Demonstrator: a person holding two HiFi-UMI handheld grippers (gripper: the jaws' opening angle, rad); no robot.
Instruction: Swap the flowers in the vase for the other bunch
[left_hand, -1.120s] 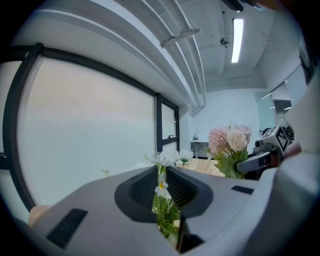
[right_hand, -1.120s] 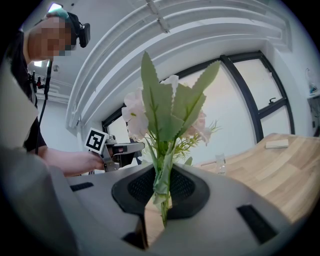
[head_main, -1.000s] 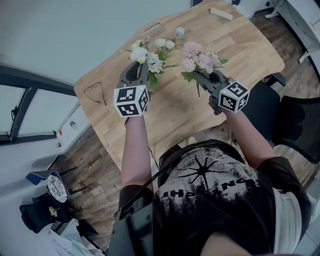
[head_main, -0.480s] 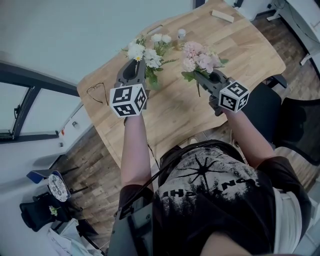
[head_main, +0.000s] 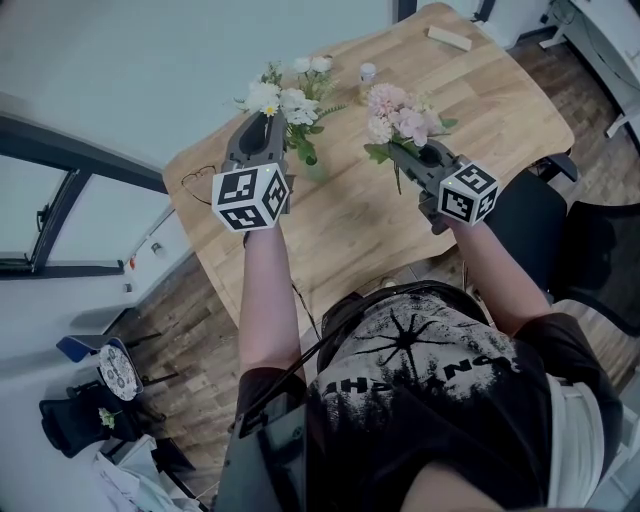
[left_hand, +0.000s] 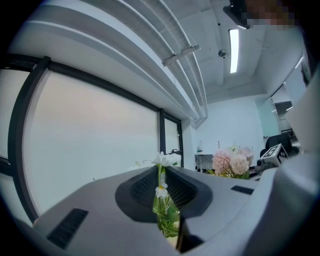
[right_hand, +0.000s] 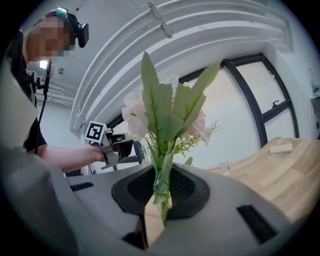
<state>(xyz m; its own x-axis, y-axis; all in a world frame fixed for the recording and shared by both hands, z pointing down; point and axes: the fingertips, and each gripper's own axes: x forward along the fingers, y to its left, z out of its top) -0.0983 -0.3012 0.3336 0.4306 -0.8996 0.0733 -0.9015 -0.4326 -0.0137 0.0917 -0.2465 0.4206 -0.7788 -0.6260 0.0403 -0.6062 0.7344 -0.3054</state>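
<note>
My left gripper (head_main: 268, 128) is shut on the green stems of a white daisy bunch (head_main: 285, 100) and holds it upright above the table's far left part. In the left gripper view the stems (left_hand: 163, 212) stand pinched between the jaws. Over the table's middle, my right gripper (head_main: 408, 152) is shut on the stems of a pink bunch (head_main: 398, 112); that bunch's leaves and blooms (right_hand: 165, 112) rise straight from the closed jaws. A small clear glass vase (head_main: 367, 75) stands with no flowers in it on the table between and beyond the two bunches, apart from both.
The wooden table (head_main: 500, 110) carries a pale wooden block (head_main: 448, 38) at its far right and a pair of glasses (head_main: 195, 185) near its left edge. A dark office chair (head_main: 590, 250) stands to the right. A window wall runs beyond the table.
My left gripper has risen with the white bunch, so it looks larger and sits further left in the head view. The right gripper and pink bunch have kept still.
</note>
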